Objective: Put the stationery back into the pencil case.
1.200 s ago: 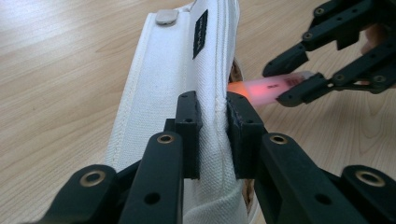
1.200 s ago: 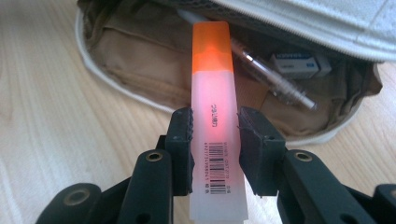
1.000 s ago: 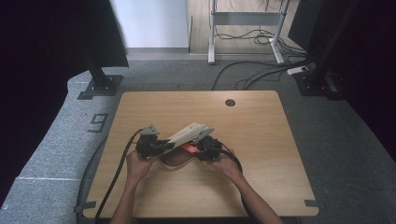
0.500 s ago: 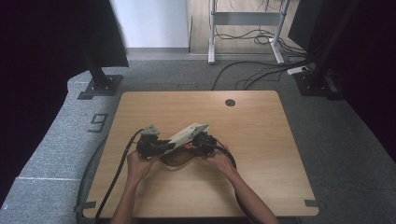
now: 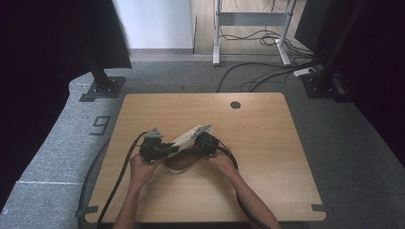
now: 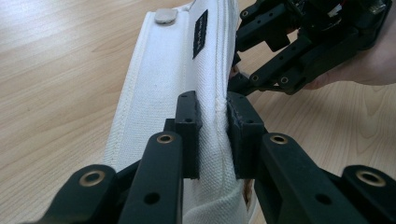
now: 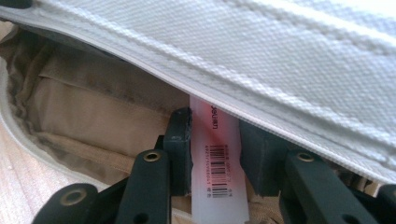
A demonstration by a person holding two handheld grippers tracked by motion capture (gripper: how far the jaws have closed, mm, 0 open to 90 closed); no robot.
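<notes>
- A wooden table point(image 5: 267, 138) is being used as the work surface, with grey carpet point(image 5: 363, 143) around it and a round hole point(image 5: 235, 104) near the table's far edge.
- A white canvas pouch point(image 6: 163, 93) with a tan lining point(image 7: 93, 112) is being held up just above the table's near-middle, its flap being lifted open between the two hands.
- The pouch's stitched edge is being clamped by the left gripper point(image 6: 212, 126), its pads pressed tight on the fabric from both sides; in the high view that gripper point(image 5: 154, 148) is being held at the pouch's left end.
- The right gripper point(image 7: 215, 140) is being held at the pouch's mouth, just under the white flap; its jaws have just been opening a little, and a slim translucent tag point(image 7: 217, 172) with a barcode is being framed between them, lying against the left pad with a gap at the right one.
- In the high view the right gripper point(image 5: 206, 142) is being kept at the pouch's right end, close to the left one.
- A small black label point(image 6: 201, 32) and a metal snap point(image 6: 165, 15) are being shown on the pouch's outer face.
</notes>
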